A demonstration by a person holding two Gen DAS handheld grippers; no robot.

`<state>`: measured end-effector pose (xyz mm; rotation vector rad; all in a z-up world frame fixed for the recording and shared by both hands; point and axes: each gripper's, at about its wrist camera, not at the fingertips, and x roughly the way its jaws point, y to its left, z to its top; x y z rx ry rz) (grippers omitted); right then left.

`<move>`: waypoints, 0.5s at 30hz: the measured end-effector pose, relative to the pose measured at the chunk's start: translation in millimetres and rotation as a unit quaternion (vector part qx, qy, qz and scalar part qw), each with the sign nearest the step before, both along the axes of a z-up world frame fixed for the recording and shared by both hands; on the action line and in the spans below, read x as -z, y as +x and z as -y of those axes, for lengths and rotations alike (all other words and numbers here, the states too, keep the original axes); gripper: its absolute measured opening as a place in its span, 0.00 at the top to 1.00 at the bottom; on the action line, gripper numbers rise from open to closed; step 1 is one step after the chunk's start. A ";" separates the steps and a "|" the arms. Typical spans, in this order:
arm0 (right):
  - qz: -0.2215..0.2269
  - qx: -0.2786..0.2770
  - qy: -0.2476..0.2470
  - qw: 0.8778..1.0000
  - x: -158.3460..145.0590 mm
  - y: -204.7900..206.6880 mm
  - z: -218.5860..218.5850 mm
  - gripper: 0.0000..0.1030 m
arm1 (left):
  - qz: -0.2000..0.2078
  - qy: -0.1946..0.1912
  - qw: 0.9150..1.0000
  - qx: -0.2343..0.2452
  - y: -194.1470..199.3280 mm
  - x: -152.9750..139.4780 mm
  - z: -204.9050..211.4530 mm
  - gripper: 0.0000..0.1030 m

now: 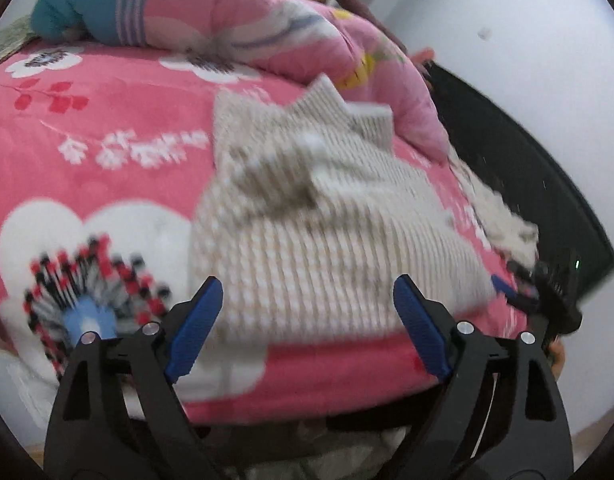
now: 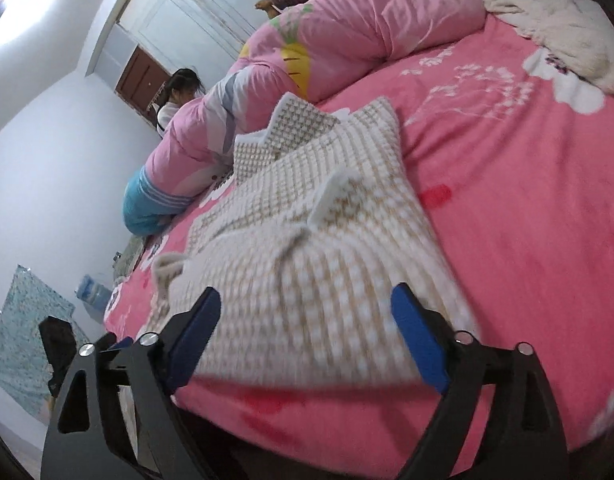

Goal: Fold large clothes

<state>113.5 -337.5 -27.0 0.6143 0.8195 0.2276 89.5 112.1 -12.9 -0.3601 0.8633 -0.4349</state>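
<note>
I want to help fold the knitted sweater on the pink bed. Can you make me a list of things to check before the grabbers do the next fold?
1. Left gripper open, nothing pinched: ok.
2. Right gripper open, nothing pinched: ok.
3. Sweater lying on the pink bedspread, not hanging off the near edge: ok.
4. Sweater lying flat: not ok, some corners stick up and layers overlap.
5. Room beside the sweater: ok on the side toward the fluffy white garment; the rolled pink quilt lies close behind.
6. Which part is sleeve, collar or hem: cannot tell, the pictures are blurred.
</note>
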 end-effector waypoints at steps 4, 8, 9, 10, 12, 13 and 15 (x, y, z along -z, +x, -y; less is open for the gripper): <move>-0.030 0.000 0.000 1.000 14.9 -17.0 -3.8 0.17 | -0.031 -0.001 0.999 0.008 -12.7 25.6 9.1 0.19; -0.062 0.004 0.007 0.998 32.4 -25.2 -5.4 0.17 | -0.045 -0.036 0.998 -0.007 -13.3 46.2 0.9 0.19; -0.064 0.010 0.012 0.998 36.1 -27.6 -3.9 0.17 | -0.046 -0.043 0.998 -0.009 -12.4 48.6 -1.1 0.19; -0.065 0.018 0.017 0.998 39.2 -29.4 -0.4 0.17 | -0.044 -0.057 0.997 -0.016 -10.5 52.5 -6.1 0.19; -0.066 0.040 0.043 0.996 47.3 -30.9 9.3 0.17 | -0.041 -0.085 0.995 -0.027 -4.8 59.1 -14.6 0.19; -0.062 0.050 0.063 0.995 51.9 -31.1 15.6 0.17 | -0.044 -0.105 0.993 -0.032 -0.8 64.0 -19.0 0.19; -0.049 0.072 0.092 0.992 58.7 -28.9 27.0 0.17 | -0.045 -0.140 0.988 -0.057 5.6 72.1 -28.6 0.20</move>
